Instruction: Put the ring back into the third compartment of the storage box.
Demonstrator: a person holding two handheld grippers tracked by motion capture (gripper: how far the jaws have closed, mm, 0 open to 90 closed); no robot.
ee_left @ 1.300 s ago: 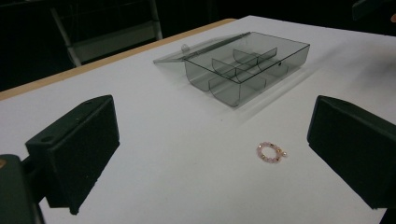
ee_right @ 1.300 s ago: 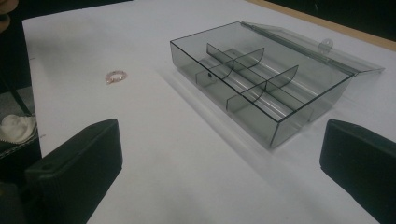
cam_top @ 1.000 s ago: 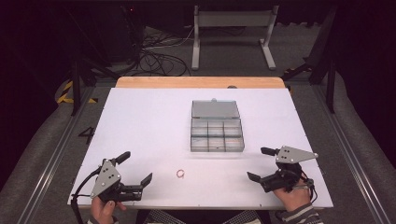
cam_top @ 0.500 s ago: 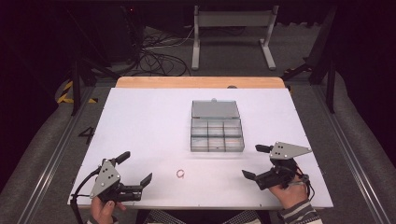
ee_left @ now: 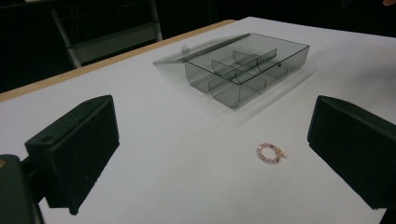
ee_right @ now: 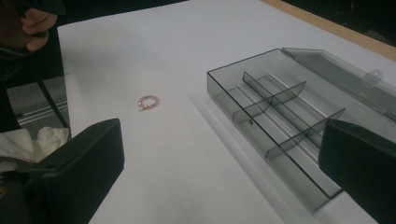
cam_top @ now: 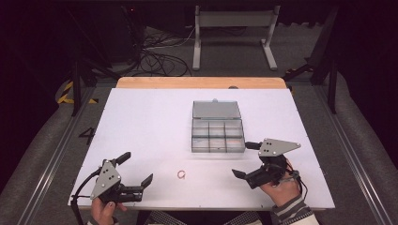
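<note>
The right gripper (cam_top: pixel 246 159) has slid in along the front of the counter (cam_top: pixel 141 117) over the last second, leaving the outer edge and drawing closer to the compartment box (cam_top: pixel 218 133); it now hangs just off the box's near right corner with its fingers spread wide and nothing between them. The left gripper (cam_top: pixel 136 168) has barely stirred, resting well to the near left of the box, its fingers likewise apart and empty. I read the right hand's drift as the opening of a reach for the small pink bead ring (cam_top: pixel 181 174), which lies alone on the counter in front of the box, a little left of its middle and between the two grippers. Nothing has touched it yet, so the work is only starting.

From above, the ring is a tiny loop and the box a grey grid with its lid laid back on the far side. The left gripper view brings the bead ring (ee_left: pixel 271 153) close enough to show separate pink beads and a paler bit at one side. The right gripper view looks down into the compartment box (ee_right: pixel 280 116), where the dividers stand clear and each cell looks bare, and it catches the person's other hand (ee_right: pixel 32 23) beyond the ring
</note>
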